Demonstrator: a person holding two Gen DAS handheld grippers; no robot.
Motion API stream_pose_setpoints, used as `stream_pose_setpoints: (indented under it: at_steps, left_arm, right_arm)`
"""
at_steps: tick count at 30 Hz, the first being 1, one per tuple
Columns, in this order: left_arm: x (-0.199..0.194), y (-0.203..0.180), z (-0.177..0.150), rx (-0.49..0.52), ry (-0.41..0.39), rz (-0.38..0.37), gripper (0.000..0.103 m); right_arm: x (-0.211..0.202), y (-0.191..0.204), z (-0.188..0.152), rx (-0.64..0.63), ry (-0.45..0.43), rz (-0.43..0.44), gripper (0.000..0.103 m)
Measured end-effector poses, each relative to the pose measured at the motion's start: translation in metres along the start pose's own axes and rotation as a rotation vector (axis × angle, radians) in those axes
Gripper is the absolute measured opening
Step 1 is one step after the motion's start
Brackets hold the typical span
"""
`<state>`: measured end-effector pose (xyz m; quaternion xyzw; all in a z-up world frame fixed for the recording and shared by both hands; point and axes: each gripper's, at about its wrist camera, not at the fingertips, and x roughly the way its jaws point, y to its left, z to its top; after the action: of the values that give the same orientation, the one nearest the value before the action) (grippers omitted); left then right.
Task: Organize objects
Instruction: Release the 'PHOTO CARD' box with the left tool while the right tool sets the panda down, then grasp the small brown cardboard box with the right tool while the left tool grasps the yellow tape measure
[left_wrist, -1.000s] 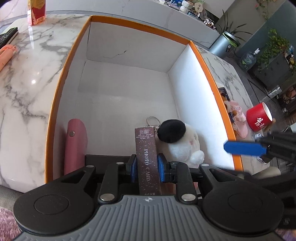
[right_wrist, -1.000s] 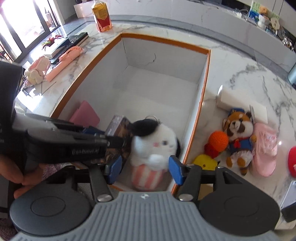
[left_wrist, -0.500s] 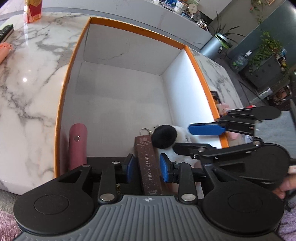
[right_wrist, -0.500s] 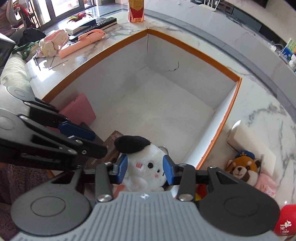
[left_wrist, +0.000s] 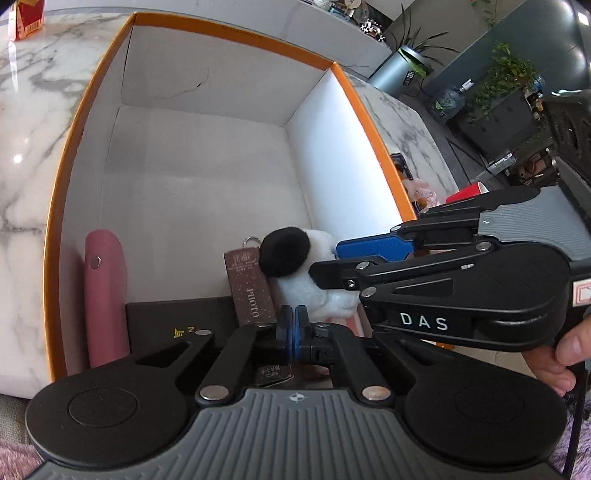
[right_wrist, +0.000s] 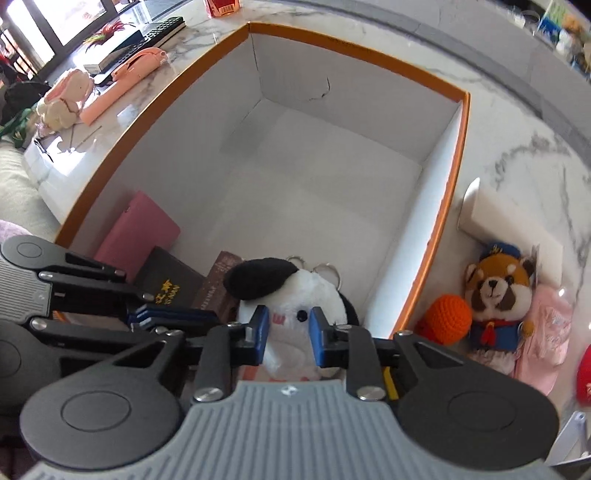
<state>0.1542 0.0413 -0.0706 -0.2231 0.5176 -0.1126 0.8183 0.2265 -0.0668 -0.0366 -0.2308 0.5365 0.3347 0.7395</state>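
Room inside the orange-rimmed box (right_wrist: 456, 177) was plentiful: the far half of its white floor lay bare, and everything in it crowded the near wall. Beyond the right rim, on the marble table (right_wrist: 524, 122), a red-panda plush (right_wrist: 493, 295), an orange knitted ball (right_wrist: 448, 319) and a pink cloth (right_wrist: 546, 332) sat close to the box wall.

Along the near edge, from left to right, stood a pink wallet (left_wrist: 105, 295) on edge against the left wall, a dark booklet (left_wrist: 177, 325) with gold lettering, a brown photo-card pack (left_wrist: 249, 288) and a white puppy plush (right_wrist: 295, 306) with black ears. The pack's long axis ran away from the near wall toward the box's middle, its far end tipped up against the plush's black ear. The plush sat upright, face toward the right wrist camera, key rings at the back of its head.

The left tool (left_wrist: 293, 330) had its blue pads pressed together with nothing between them, just over the near end of the pack. The right tool (right_wrist: 287, 334) had just been closing and its pads squeezed the plush's cheeks from both sides
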Motion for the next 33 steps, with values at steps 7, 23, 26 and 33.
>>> stream_pose_setpoints:
  at_steps: [7, 23, 26, 33]
  left_arm:
    - [-0.02, -0.011, -0.002, 0.041, -0.072, 0.002, 0.008]
    - [-0.025, -0.098, -0.022, 0.351, -0.14, 0.058, 0.017]
    - [-0.019, -0.101, -0.024, 0.346, -0.126, 0.084, 0.017]
    - [-0.012, -0.103, -0.025, 0.35, -0.114, 0.112, 0.018]
  right_arm:
    - [-0.023, -0.008, -0.016, 0.025, -0.102, 0.019, 0.028]
    - [-0.086, -0.076, -0.141, 0.438, -0.404, 0.002, 0.064]
    - [-0.075, -0.061, -0.161, 0.412, -0.416, -0.022, 0.072]
    - [-0.038, -0.049, -0.184, 0.377, -0.399, -0.063, 0.077]
